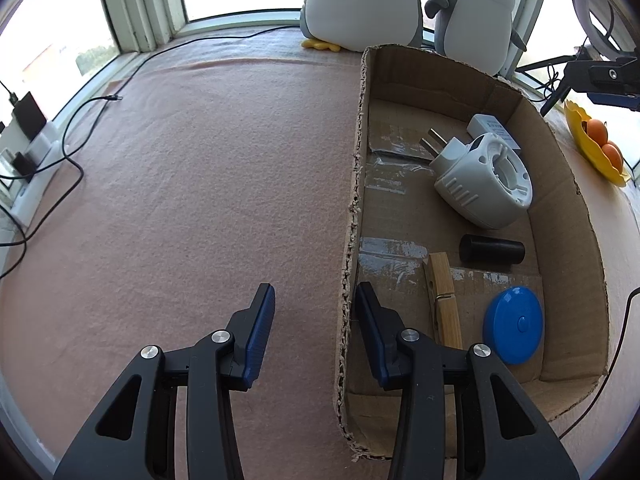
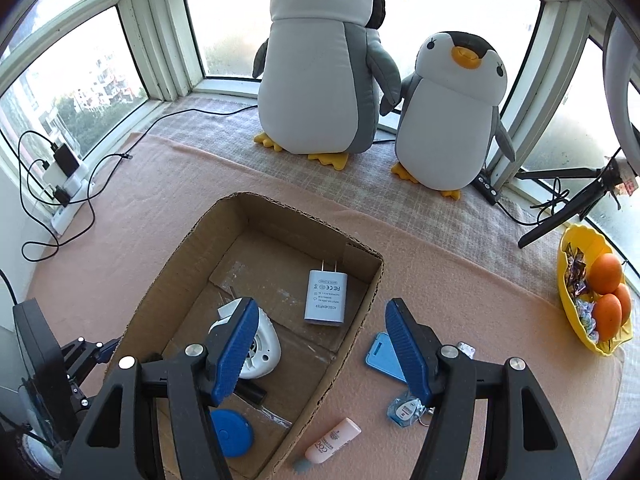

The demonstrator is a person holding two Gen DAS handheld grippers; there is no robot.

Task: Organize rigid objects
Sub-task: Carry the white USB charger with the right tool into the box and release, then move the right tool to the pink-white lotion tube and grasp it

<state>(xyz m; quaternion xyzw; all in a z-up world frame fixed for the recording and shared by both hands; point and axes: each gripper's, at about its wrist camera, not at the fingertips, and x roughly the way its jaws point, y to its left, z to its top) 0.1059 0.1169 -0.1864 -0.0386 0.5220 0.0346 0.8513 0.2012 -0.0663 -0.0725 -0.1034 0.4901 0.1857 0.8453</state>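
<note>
An open cardboard box lies on the pink blanket. In it are a white plug-in device, a white charger, a black cylinder, a wooden clothespin and a blue disc. My left gripper straddles the box's left wall with its jaws apart; the wall stands near the right pad and the left pad is clear of it. My right gripper hangs open and empty above the box's right wall. Outside the box lie a blue card, a pink tube and a small wrapped item.
Two plush penguins stand by the window behind the box. A yellow bowl with oranges sits at the right. A power strip with cables lies at the left edge. Black tripod legs reach in at the back right.
</note>
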